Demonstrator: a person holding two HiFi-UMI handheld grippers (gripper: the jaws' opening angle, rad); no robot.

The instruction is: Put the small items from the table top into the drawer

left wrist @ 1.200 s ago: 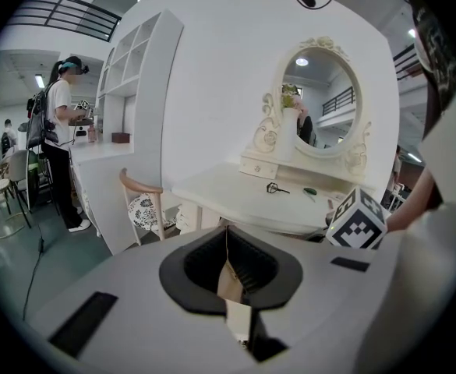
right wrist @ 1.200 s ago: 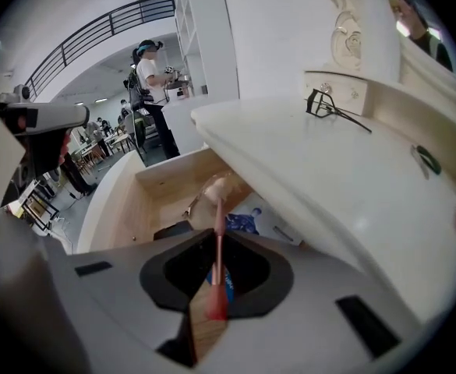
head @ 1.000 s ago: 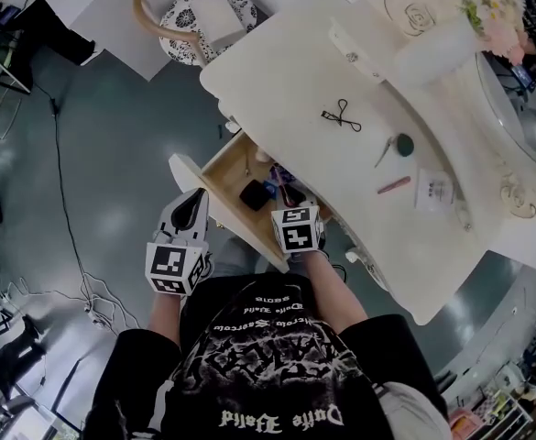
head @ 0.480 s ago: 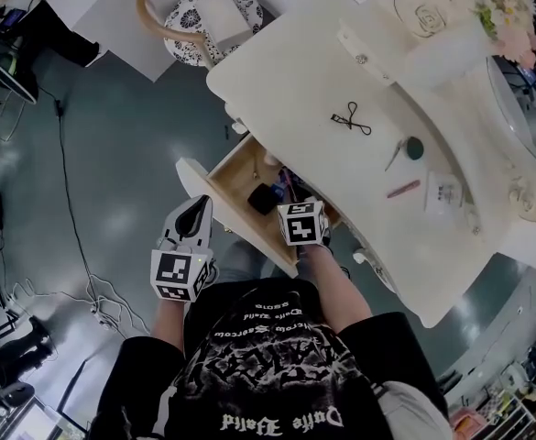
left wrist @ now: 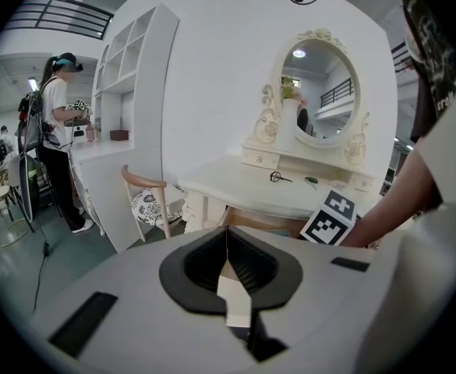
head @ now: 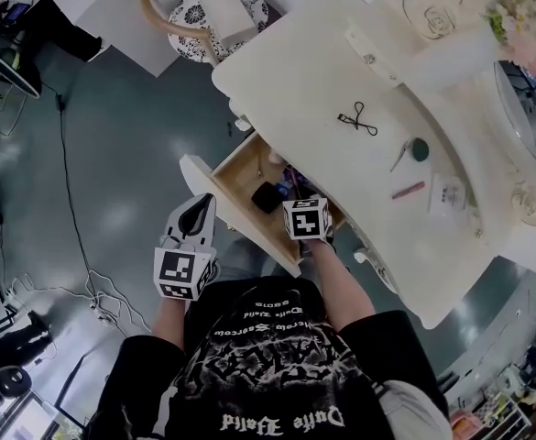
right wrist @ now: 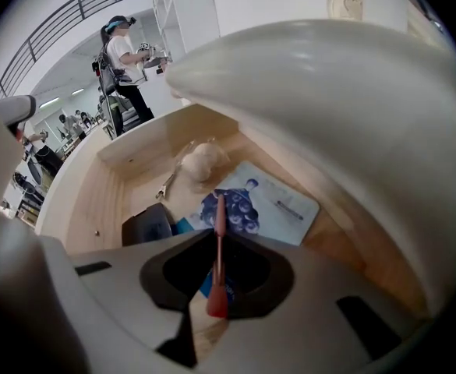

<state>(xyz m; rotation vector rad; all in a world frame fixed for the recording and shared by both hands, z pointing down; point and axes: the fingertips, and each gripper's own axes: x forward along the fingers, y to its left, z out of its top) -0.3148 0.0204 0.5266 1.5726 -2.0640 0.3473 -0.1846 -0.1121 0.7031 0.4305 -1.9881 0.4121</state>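
Tabletop (right wrist: 344,100) overhangs open drawer (right wrist: 83,209), card (right wrist: 286,209) beneath

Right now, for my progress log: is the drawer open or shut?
Open: the drawer juts out from the table, its wooden floor exposed from above.

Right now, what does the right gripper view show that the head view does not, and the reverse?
Only the right gripper view: a thin pink stick clamped by the fingers of the right gripper. Only the head view: the left gripper, and on the table top an eyelash curler, a green round item and another pink stick. Both: the open drawer and the black case in it.
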